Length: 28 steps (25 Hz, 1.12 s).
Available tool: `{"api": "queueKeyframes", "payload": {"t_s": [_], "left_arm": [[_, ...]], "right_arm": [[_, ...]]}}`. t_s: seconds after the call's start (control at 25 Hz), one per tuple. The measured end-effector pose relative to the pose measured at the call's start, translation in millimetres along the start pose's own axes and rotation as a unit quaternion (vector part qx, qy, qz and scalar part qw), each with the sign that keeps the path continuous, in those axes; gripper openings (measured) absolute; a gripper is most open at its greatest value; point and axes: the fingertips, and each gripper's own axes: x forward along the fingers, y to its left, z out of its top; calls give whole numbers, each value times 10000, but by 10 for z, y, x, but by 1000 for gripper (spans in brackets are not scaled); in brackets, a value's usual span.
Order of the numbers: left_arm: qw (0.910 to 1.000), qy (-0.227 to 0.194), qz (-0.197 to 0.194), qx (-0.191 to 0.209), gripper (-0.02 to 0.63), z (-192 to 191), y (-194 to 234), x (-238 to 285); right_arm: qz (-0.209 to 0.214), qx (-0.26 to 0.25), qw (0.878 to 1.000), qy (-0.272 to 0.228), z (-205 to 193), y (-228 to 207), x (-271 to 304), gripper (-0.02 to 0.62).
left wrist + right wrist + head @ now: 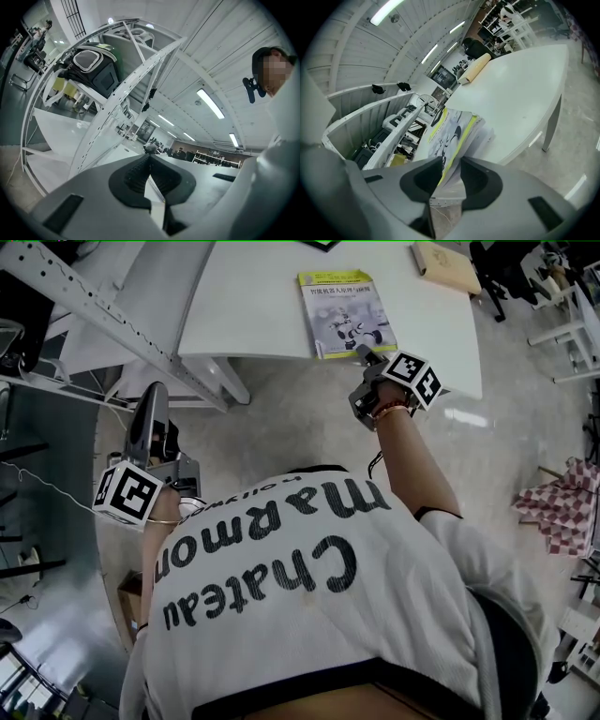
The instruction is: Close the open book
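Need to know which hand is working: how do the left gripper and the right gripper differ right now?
The right gripper has its jaws closed on the near corner of the yellow-covered book; the left gripper is shut with nothing between its jaws. The right gripper reaches to the edge of the white table; the left gripper is held off it, over the floor. Each carries a marker cube.

Looks like a big open-plan lab or office workspace. Long strip lights [209,103] cross the ceiling at the right of the left gripper view, with rows of desks [211,158] far back near the centre. The head view has a white table [253,296] up top, a perforated metal frame [94,306] upper left and a polished floor [309,418] in the middle.
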Motion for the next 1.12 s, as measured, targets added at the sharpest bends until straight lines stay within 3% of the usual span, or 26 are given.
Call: {"api": "queueKeyframes", "payload": {"t_s": [1.12], "left_arm": [[10000, -44, -11, -35, 23, -10, 11, -115]], "right_arm": [[-227, 104, 9995, -211, 36, -103, -117, 130]]}}
